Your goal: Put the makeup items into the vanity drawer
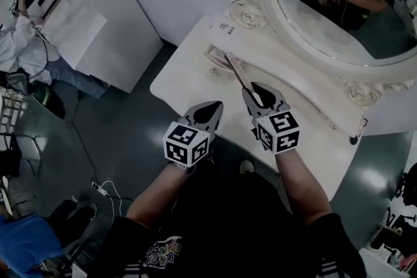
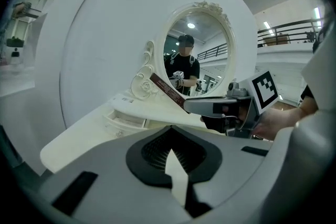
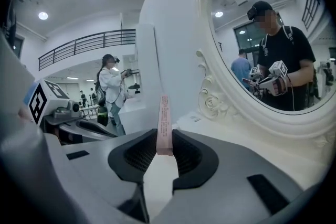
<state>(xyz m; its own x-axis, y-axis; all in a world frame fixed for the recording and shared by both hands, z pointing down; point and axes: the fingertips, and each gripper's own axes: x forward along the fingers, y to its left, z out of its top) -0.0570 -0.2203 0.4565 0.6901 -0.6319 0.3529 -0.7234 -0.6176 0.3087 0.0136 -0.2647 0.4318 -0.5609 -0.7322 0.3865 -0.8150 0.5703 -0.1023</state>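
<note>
While the right gripper [image 3: 164, 140] is clamping the near end of a slim makeup box [image 3: 164, 115], the box is projecting straight ahead of the jaws, its long axis in line with them. Seen from the head view, the far end is pointing up and left toward the small drawer [image 1: 219, 54] in the riser under the mirror [image 1: 339, 42]. Whether that end is already over the drawer cannot be told. The left gripper [image 1: 215, 107] is hovering over the front edge of the vanity top [image 1: 186, 78], just beside the right one, with its jaws together and nothing between them. The drawer is probably standing slightly open. The right gripper is the better placed and is likely needing only to advance along the box's own axis.
</note>
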